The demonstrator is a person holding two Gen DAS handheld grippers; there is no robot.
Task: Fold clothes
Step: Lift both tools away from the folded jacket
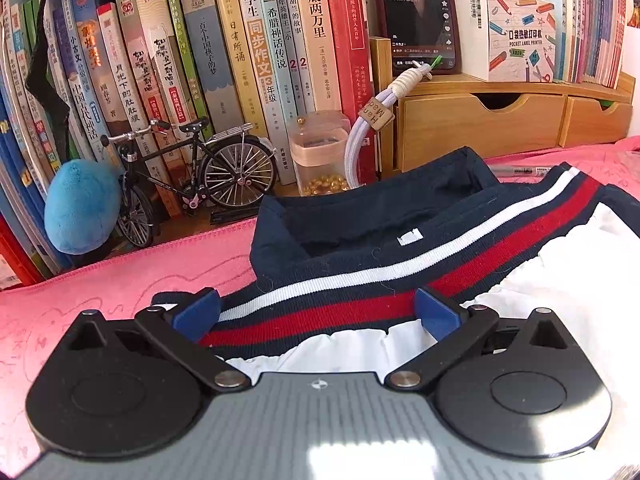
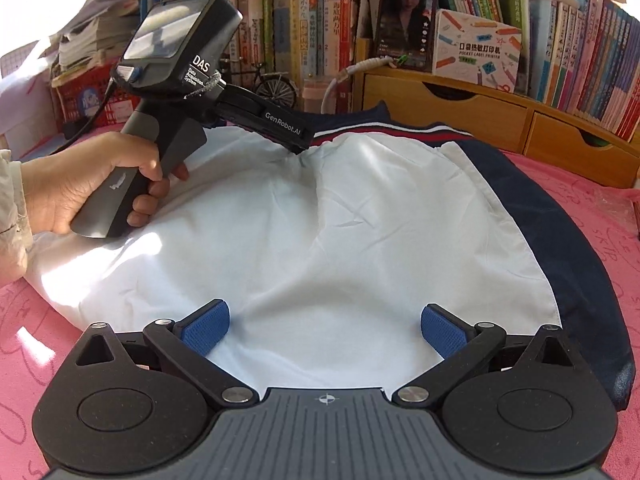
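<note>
A white and navy garment (image 2: 340,216) with a red, white and navy striped band (image 1: 360,300) lies on a pink cloth (image 1: 100,300). Its navy collar (image 1: 380,216) points toward the bookshelf. My left gripper (image 1: 316,316) is open, its blue pads straddling the striped band just above the fabric. In the right wrist view the left gripper (image 2: 296,144) is held by a hand at the garment's far edge. My right gripper (image 2: 324,332) is open and empty over the white fabric near its front edge.
A bookshelf (image 1: 240,60) stands behind the cloth. A model bicycle (image 1: 188,172), a blue plush (image 1: 80,208), a clear jar (image 1: 320,152), a wooden drawer unit (image 1: 500,120), a phone (image 1: 420,12) and a printer box (image 1: 508,32) line the back edge. A pen (image 1: 516,171) lies near the collar.
</note>
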